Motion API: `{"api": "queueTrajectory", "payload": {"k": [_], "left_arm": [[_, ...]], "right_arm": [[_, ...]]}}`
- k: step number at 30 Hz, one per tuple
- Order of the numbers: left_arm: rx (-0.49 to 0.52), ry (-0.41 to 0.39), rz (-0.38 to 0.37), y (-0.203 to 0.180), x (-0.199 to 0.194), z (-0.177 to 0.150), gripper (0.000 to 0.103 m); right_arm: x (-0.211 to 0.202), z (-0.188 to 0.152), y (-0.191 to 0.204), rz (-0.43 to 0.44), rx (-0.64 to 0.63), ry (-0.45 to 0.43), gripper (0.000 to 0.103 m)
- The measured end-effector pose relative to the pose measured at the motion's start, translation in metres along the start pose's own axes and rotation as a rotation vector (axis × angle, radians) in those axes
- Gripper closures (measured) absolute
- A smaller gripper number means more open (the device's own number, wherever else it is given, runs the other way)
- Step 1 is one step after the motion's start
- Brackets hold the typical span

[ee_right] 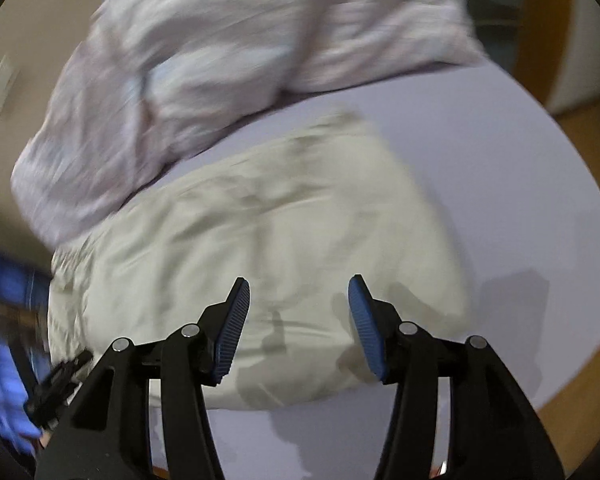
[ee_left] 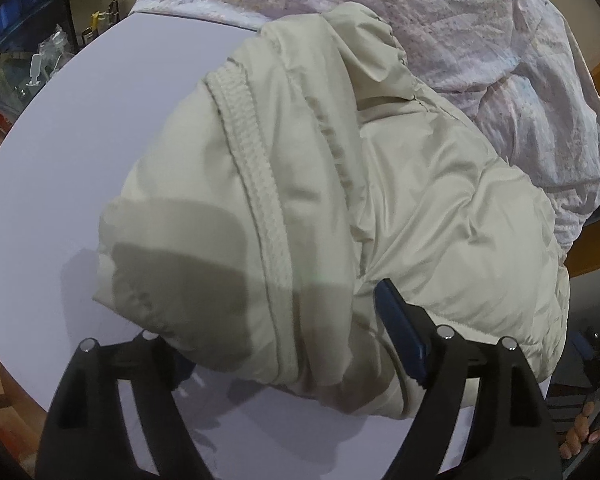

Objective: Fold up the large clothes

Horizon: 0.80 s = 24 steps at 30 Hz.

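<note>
That cream jacket (ee_left: 440, 208) is smooth puffy cloth with a slight sheen and a ribbed knit trim (ee_left: 256, 184), the table (ee_left: 80, 128) looks matt and smooth, and the gripper pads (ee_right: 230, 332) are ridged blue rubbery stuff.

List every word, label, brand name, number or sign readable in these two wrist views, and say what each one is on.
None can be read.
Cream puffer jacket: no tag, logo or print shows.
Patterned pale quilt: pattern only, no lettering.
White round table: bare of markings.
Shelf clutter at far left: too small and dim to read.
Right wrist view: motion-blurred; nothing legible on the jacket or quilt.
</note>
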State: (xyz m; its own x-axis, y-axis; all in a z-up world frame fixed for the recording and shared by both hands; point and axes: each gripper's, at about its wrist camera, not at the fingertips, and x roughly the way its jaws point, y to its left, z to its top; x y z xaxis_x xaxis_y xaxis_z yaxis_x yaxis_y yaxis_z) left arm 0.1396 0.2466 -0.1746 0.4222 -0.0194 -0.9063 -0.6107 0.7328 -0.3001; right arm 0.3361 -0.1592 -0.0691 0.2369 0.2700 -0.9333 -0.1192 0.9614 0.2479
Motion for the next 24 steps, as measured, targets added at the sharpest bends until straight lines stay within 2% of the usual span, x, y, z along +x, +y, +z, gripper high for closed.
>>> {"api": "queueTrajectory", "payload": {"k": [4,8,15,20,24], "left_arm": [[-0.029,-0.006,-0.009,0.003,-0.001,0.001,0.022],[-0.055,-0.021,-0.022,0.008,-0.002,0.000,0.022],[-0.096,-0.048,-0.043,0.018,-0.001,-0.002,0.018],[-0.089,-0.054,-0.044,0.016,0.001,-0.002,0.014],[-0.078,-0.044,-0.046,0.011,0.002,0.002,0.012]], "right_arm": [[0.032,0.001,0.051,0.014,-0.114,0.044,0.050],[0.050,-0.002,0.074,0.013,-0.159,0.069,0.050],[0.073,-0.011,0.093,-0.025,-0.209,0.066,0.050],[0.101,-0.027,0.097,-0.092,-0.268,0.037,0.048],[0.112,-0.030,0.103,-0.146,-0.303,0.049,0.046]]}}
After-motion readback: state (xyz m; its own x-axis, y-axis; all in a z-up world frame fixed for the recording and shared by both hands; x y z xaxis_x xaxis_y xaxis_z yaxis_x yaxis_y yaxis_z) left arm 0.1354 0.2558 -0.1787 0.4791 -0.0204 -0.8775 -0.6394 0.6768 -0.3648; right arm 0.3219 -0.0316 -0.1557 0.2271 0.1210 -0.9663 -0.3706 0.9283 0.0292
